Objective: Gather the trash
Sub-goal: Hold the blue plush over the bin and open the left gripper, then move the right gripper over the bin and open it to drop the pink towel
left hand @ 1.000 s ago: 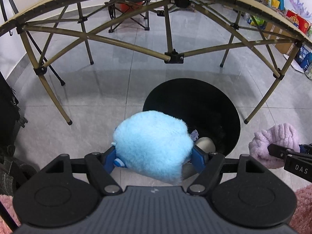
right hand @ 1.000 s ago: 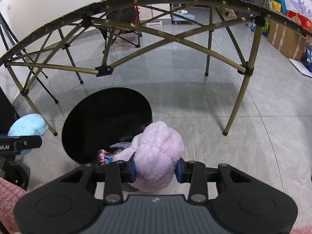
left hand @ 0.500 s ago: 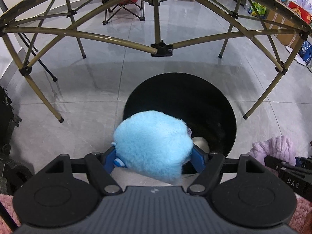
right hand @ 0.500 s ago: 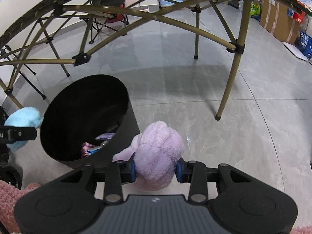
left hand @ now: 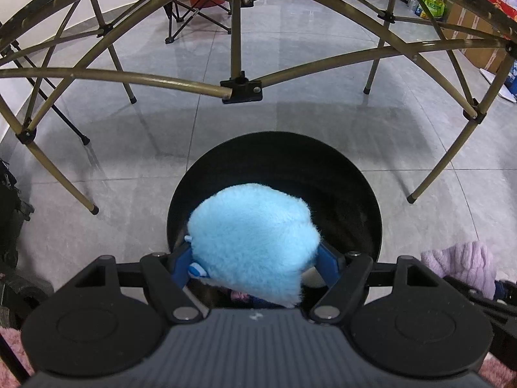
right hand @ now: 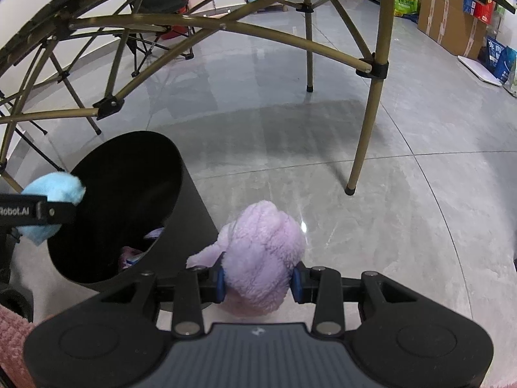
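Note:
My left gripper (left hand: 255, 263) is shut on a fluffy light-blue ball (left hand: 252, 242) and holds it right over the mouth of the round black bin (left hand: 362, 174). My right gripper (right hand: 258, 283) is shut on a fluffy lilac ball (right hand: 261, 255), hanging beside the bin's right wall (right hand: 197, 213), outside it. In the right wrist view the left gripper (right hand: 35, 211) and its blue ball (right hand: 55, 190) show at the bin's left rim. Several bits of rubbish lie in the bin (right hand: 132, 255). The lilac ball (left hand: 462, 260) appears at the right edge of the left wrist view.
A folding frame of olive-gold tubes (left hand: 240, 90) arches over the bin, with legs (right hand: 365, 135) standing on the grey tiled floor. Cardboard boxes and bags (right hand: 449, 16) line the far right wall. A folding chair (left hand: 194, 9) stands at the back. Pink fuzzy fabric (right hand: 13, 333) shows at the lower left.
Both grippers have moved forward and lower towards the bin. The blue ball has gone from the bin's near-left edge to over its mouth. The lilac ball has shifted right of the bin.

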Motion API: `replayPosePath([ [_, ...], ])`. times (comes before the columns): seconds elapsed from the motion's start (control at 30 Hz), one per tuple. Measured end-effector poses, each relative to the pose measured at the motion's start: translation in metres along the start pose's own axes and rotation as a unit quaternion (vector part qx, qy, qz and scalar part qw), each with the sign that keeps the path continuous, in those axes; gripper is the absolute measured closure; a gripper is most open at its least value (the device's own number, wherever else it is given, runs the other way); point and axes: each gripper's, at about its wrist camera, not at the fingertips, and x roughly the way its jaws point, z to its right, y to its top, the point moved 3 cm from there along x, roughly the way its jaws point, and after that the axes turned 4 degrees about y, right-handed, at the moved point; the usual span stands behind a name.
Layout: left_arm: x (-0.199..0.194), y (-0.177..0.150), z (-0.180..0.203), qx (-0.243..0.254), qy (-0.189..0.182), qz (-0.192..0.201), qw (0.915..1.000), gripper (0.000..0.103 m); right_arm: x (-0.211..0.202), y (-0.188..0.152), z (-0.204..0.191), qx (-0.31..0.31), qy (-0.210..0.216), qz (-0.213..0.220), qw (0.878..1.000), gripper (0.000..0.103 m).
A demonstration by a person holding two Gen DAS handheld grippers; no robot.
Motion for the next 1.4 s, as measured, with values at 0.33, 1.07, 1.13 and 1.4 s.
replayPosePath([
  [0.33,0.016,0.007,0.007,0.0,0.02,-0.009,0.9998,0.028,0.008,0.001,0.004,0.003,-0.009,-0.01,1.0,0.067],
  [1.07,0.011,0.005,0.01,-0.002,0.007,-0.011,0.9999,0.0,0.009,0.0,0.002,0.0,-0.009,-0.01,1.0,0.067],
  [1.13,0.011,0.005,0.009,-0.001,0.006,-0.012,0.9999,0.0,0.008,0.0,0.002,0.0,-0.009,-0.008,1.0,0.067],
  [1.4,0.009,0.004,0.005,-0.002,0.007,-0.009,0.9999,0.0,0.001,0.0,-0.004,-0.006,-0.007,-0.001,1.0,0.067],
])
